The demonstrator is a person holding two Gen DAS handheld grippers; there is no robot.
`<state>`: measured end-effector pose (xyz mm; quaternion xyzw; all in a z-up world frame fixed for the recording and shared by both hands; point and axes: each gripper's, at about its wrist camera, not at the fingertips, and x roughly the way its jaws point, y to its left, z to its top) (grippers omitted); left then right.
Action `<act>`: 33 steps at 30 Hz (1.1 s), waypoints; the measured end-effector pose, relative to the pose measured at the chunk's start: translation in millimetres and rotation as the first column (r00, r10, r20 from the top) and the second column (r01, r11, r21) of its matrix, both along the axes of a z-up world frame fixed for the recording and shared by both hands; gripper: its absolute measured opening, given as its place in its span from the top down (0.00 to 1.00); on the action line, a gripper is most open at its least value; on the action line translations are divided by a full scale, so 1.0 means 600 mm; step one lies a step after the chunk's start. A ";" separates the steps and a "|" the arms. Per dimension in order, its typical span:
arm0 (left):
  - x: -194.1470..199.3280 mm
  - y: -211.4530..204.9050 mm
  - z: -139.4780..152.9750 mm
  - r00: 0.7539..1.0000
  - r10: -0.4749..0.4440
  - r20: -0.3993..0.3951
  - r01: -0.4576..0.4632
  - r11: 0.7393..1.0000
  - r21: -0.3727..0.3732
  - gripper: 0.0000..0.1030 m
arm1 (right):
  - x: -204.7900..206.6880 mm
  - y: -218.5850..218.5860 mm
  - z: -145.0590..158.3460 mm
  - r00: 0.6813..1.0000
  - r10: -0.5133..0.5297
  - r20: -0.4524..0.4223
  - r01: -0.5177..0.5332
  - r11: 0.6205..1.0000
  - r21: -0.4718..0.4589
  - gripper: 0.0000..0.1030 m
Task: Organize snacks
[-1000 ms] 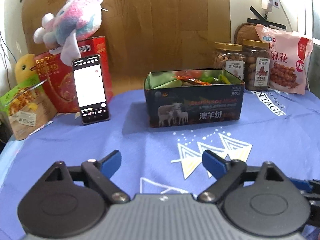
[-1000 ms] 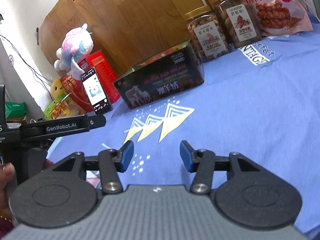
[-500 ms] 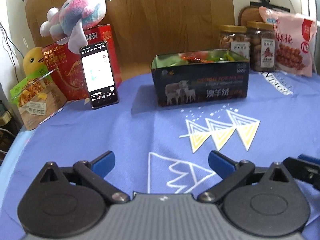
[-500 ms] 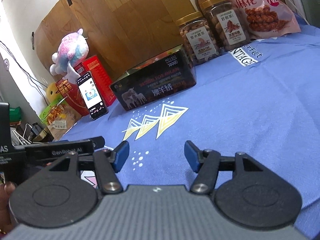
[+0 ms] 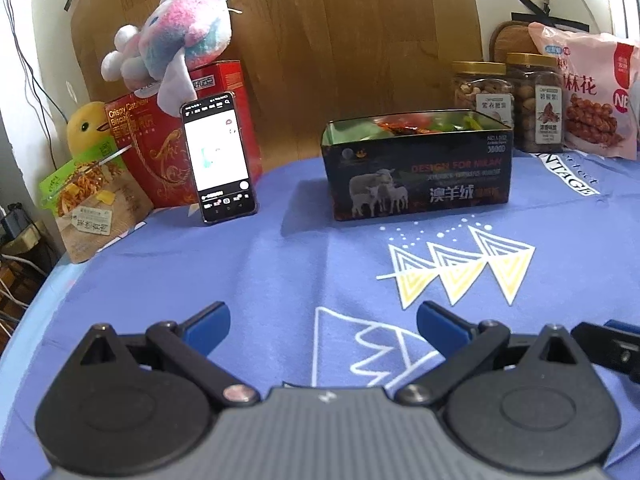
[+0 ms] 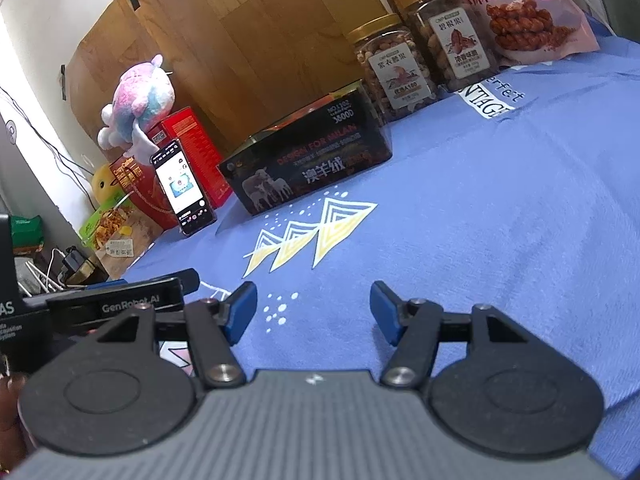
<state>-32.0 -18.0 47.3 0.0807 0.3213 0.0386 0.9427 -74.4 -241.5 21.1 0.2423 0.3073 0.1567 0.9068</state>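
Both claws hover low over the blue-clothed bench [image 5: 280,264], empty. The left claw [image 5: 322,322] gapes fully wide; the right claw [image 6: 312,308] stands partly open. The snacks [image 5: 416,124] lie in the open tin [image 5: 418,176] at the bench's far middle, beside two jars [image 5: 508,100].

The tin [image 5: 418,168] sits between the phone [image 5: 218,158] and two jars [image 5: 508,96].
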 end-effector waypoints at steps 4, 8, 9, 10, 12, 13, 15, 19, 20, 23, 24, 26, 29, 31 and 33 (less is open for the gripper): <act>-0.001 -0.006 -0.003 1.000 0.003 -0.001 -0.003 1.000 0.014 0.00 | -0.001 0.001 0.000 1.000 -0.015 0.006 0.015 1.000 -0.009 0.36; 0.000 -0.005 -0.008 1.000 0.006 -0.003 -0.006 1.000 0.019 0.00 | 0.000 -0.001 0.000 1.000 -0.029 0.009 0.029 1.000 -0.009 0.36; 0.001 -0.004 -0.009 1.000 0.010 -0.003 -0.010 1.000 0.020 0.00 | 0.000 -0.002 0.000 0.999 -0.033 0.008 0.033 0.999 -0.007 0.36; 0.001 -0.003 -0.009 1.000 0.014 -0.002 -0.014 1.000 0.022 0.00 | 0.000 -0.001 -0.001 0.999 -0.038 0.008 0.038 0.999 -0.005 0.36; 0.001 0.000 -0.010 1.000 0.029 0.003 -0.029 0.999 0.028 0.00 | 0.000 -0.001 -0.001 0.999 -0.045 0.008 0.045 0.999 -0.003 0.36; 0.001 0.002 -0.010 0.999 0.036 0.006 -0.036 0.999 0.032 0.00 | 0.001 -0.001 -0.002 0.999 -0.046 0.007 0.046 0.999 -0.003 0.36; 0.002 0.007 -0.009 0.999 0.048 0.014 -0.048 0.998 0.040 0.00 | 0.002 0.000 -0.003 0.999 -0.048 0.004 0.048 0.999 -0.004 0.36; 0.003 0.011 -0.010 0.997 0.070 0.036 -0.072 0.995 0.070 0.00 | 0.003 0.003 -0.004 0.999 -0.043 0.000 0.043 0.999 -0.005 0.36; 0.003 0.013 -0.010 0.997 0.072 0.040 -0.075 0.994 0.076 0.00 | 0.003 0.004 -0.004 0.999 -0.043 0.001 0.043 0.999 -0.005 0.36; 0.004 0.015 -0.009 0.996 0.075 0.044 -0.078 0.994 0.078 0.00 | 0.003 0.005 -0.003 0.999 -0.041 0.004 0.041 0.999 -0.005 0.36; 0.003 0.016 -0.009 0.996 0.074 0.043 -0.077 0.994 0.077 0.00 | 0.003 0.005 -0.002 0.999 -0.042 0.005 0.042 0.999 -0.005 0.36; 0.003 0.015 -0.009 0.997 0.069 0.043 -0.072 0.994 0.077 0.00 | 0.003 0.004 -0.001 0.999 -0.043 0.010 0.043 0.999 -0.008 0.36; -0.002 0.011 -0.007 0.997 0.057 0.045 -0.060 0.996 0.072 0.00 | 0.001 0.004 0.001 0.999 -0.049 0.020 0.049 0.999 -0.013 0.36; -0.006 0.007 -0.005 0.998 0.049 0.049 -0.052 0.996 0.069 0.00 | -0.001 0.004 0.003 0.998 -0.054 0.028 0.054 0.998 -0.016 0.36; -0.009 0.005 -0.003 0.998 0.040 0.052 -0.043 0.997 0.064 0.00 | -0.003 0.004 0.004 0.998 -0.060 0.035 0.061 0.998 -0.017 0.35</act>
